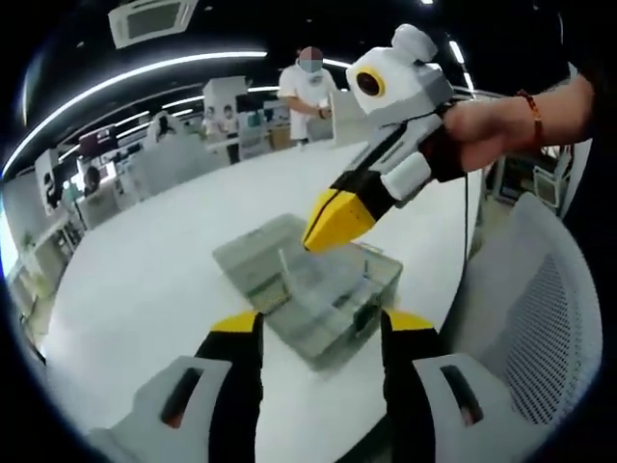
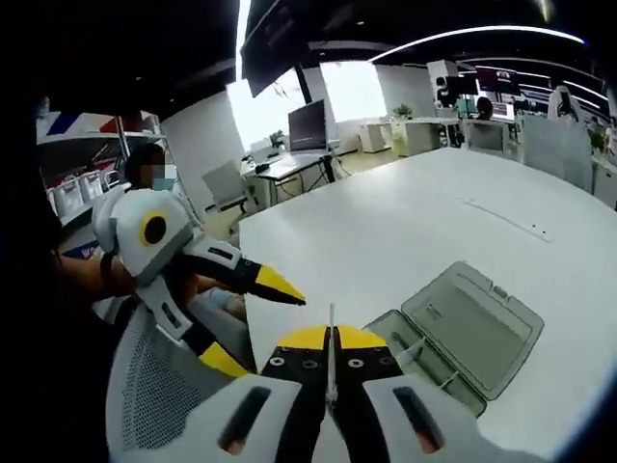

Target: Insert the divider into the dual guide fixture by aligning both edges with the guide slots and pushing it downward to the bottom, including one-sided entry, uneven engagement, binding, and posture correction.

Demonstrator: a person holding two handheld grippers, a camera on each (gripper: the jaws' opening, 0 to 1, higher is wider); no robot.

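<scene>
Right tool [image 2: 331,349]: jaws pressed together on a thin upright divider [image 2: 331,333], held above the bench edge. In the left gripper view it [image 1: 337,220] hangs over the fixture. Left tool [image 1: 318,333]: jaws wide apart, empty; in the right gripper view it [image 2: 253,323] spreads beside a mesh chair [image 2: 145,386]. The clear dual guide fixture [image 1: 308,289], lid [image 2: 472,328] folded open, lies on the white bench [image 1: 154,260]. Behind: an open office with desks, monitors and ceiling light strips; a standing person [image 1: 308,87] appears in the left gripper view.
</scene>
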